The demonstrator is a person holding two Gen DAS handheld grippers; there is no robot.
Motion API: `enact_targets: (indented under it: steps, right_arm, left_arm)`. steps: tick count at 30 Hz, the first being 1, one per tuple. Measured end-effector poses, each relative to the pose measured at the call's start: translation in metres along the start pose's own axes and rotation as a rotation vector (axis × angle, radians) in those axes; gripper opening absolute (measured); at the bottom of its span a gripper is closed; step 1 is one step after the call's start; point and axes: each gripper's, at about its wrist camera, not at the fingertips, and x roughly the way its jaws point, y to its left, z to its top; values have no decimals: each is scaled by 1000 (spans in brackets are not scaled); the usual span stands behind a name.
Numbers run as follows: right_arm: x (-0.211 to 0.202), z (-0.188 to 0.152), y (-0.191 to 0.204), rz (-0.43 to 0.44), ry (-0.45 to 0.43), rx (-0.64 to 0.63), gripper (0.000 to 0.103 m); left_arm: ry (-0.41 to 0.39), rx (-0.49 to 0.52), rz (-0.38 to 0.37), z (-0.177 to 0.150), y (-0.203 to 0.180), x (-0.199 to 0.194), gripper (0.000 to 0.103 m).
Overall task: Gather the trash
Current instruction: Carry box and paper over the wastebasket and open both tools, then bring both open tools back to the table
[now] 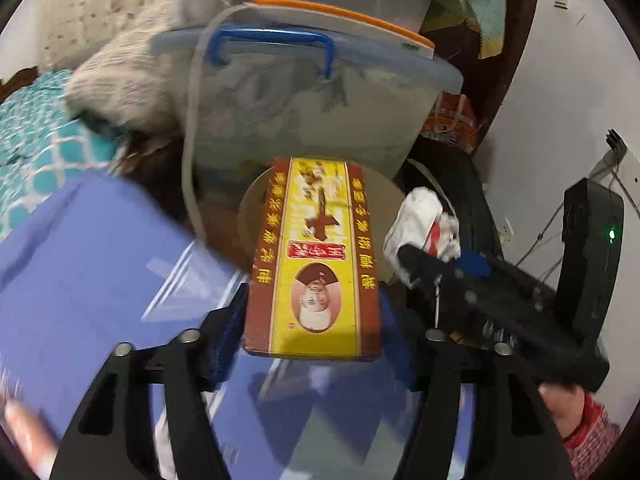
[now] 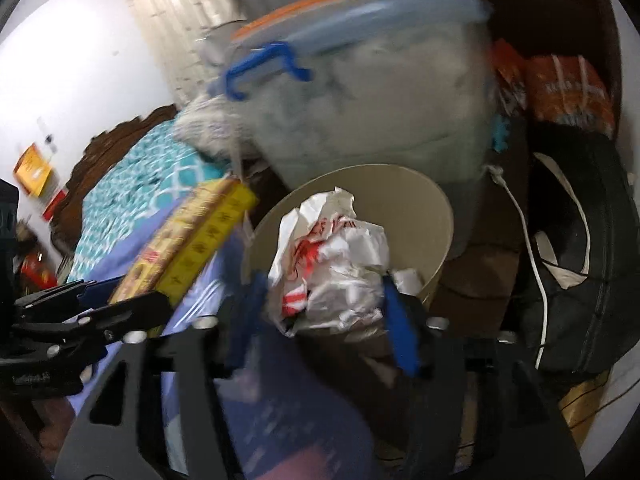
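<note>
My left gripper is shut on a red and yellow cardboard box with Chinese print, held over the rim of a round beige bin. In the right wrist view the same box sits left of the bin, with the left gripper below it. My right gripper is shut on a crumpled white and red plastic wrapper, held above the bin's mouth. It also shows in the left wrist view, with the right gripper at the right.
A clear plastic storage tub with a blue handle stands behind the bin. A purple-blue surface lies to the left, a teal patterned bed beyond it. A black bag and a white cable lie right of the bin.
</note>
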Motion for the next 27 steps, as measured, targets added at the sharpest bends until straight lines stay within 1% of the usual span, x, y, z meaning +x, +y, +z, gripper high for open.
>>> enact_targets:
  steps: [1,2,4,6,7,10,12,14,15,17,18,22,27]
  right_arm:
    - [5,6,-7,-3,1,32,70]
    - [6,9,-12,-4,-4,58,70]
    - [0,12,-17,10,-26,90,70]
    - [-9,5,-11,13,-41,91,70]
    - [-12,1,-8,22,-41,92,70]
    - [-24,-26,16,35,-36,73,70]
    - [-35,-47,45,26,-57,14,70]
    - [-50,-67,72,37,-82,-50,74]
    - [-57,-76,87,44,-94,-80,76]
    - [-70,-96,116,70,-116,-135,78]
    - [-74,-103,128,86,-118,-154,78]
    - [-90,-136,175,169,-97,-205,78]
    - [-99,-160,214,227,-78,-260,78]
  left_arm:
    - [0,-13,50,11,1,11,80]
    - [-3,-31,76,16,3,17,79]
    - [4,-70,58,16,10,17,72]
    - [-7,-90,40,6,16,8,72]
    - [-14,-90,46,-2,19,2,72]
    - [-44,-89,97,-33,29,-23,73]
    - [-81,-101,144,-60,38,-47,73]
    - [-129,-129,205,-93,48,-75,73]
    - [-144,-138,224,-103,52,-84,73]
    - [-182,-170,291,-133,63,-111,73]
    - [-190,-181,313,-141,65,-121,73]
    - [-236,-258,428,-185,87,-169,73]
    - [-296,-340,515,-228,106,-220,74]
